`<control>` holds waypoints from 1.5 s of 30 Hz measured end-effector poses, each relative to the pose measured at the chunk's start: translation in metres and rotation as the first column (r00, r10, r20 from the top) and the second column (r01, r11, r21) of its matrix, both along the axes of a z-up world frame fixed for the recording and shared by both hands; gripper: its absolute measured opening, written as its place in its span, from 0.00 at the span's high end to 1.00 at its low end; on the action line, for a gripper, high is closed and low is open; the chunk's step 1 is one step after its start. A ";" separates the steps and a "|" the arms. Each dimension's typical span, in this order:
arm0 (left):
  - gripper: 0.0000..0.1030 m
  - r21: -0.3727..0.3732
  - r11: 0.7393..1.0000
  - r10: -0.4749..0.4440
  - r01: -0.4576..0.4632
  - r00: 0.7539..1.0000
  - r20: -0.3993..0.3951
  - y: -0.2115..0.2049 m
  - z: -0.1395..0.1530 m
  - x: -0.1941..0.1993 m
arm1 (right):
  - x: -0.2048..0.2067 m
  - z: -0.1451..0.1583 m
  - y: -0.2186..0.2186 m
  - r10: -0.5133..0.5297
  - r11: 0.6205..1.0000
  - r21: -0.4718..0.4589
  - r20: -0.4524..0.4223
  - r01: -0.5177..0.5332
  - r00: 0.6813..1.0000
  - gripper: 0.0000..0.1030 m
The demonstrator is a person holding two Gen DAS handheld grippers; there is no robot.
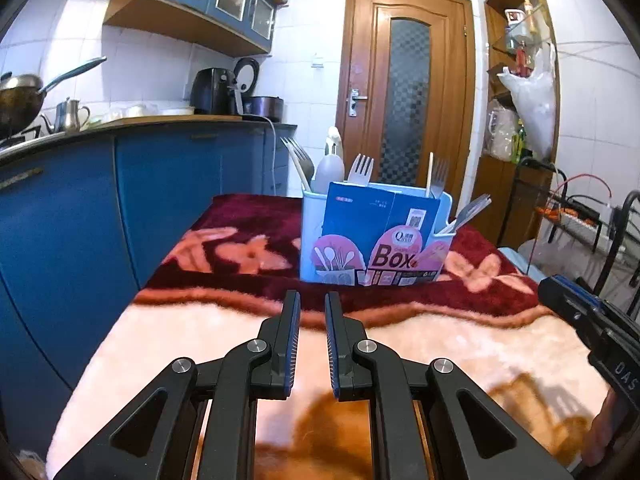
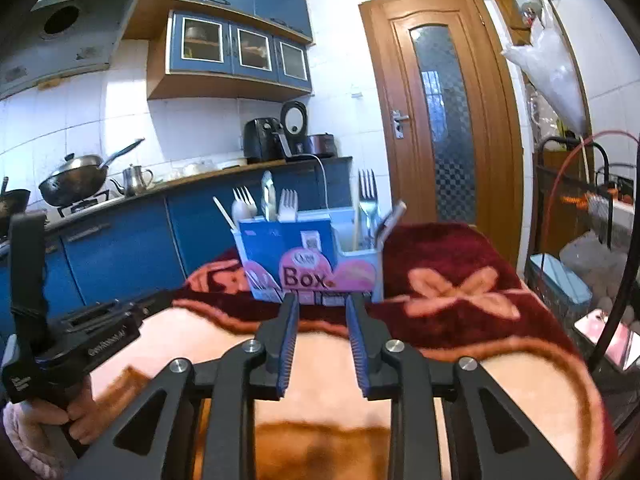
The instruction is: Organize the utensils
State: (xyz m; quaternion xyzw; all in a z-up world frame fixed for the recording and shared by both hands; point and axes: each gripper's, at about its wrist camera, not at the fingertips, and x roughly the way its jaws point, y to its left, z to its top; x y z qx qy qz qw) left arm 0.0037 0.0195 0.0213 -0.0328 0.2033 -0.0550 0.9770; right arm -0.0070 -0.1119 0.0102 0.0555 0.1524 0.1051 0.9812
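Observation:
A pale blue utensil box (image 1: 376,240) (image 2: 312,264) with a "Box" label stands on the red flowered blanket (image 1: 224,220) (image 2: 460,280). White forks (image 1: 361,168) (image 2: 288,204), metal forks (image 1: 440,172) (image 2: 368,196) and other handles stick up from its compartments. My left gripper (image 1: 313,300) hovers over the blanket just short of the box, its jaws almost together and holding nothing. My right gripper (image 2: 322,302) points at the box front, open with nothing between its pads. A hand (image 2: 60,420) holds the left tool's body at the edge of the right wrist view.
Blue kitchen cabinets (image 1: 120,200) run along the left, with a wok (image 1: 20,96), a kettle (image 1: 74,114) and an air fryer (image 1: 212,92) on the counter. A wooden door (image 1: 408,92) is behind the box. A wire rack (image 2: 580,280) and cables stand at the right.

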 end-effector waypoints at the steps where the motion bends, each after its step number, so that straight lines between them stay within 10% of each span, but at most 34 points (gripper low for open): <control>1: 0.85 0.003 1.000 0.002 -0.002 1.000 0.002 -0.001 -0.002 0.000 | 0.000 -0.004 -0.001 -0.002 1.000 0.001 -0.004 0.002 1.000 0.68; 10: 0.45 0.049 0.998 0.042 -0.043 0.999 0.030 -0.009 -0.013 -0.003 | -0.003 -0.017 -0.005 -0.054 0.998 -0.013 0.016 0.054 0.998 0.39; 45: 0.42 0.020 0.994 0.104 -0.104 0.994 0.020 -0.002 -0.017 -0.001 | -0.003 -0.018 -0.005 -0.057 0.998 -0.007 0.013 0.057 0.998 0.32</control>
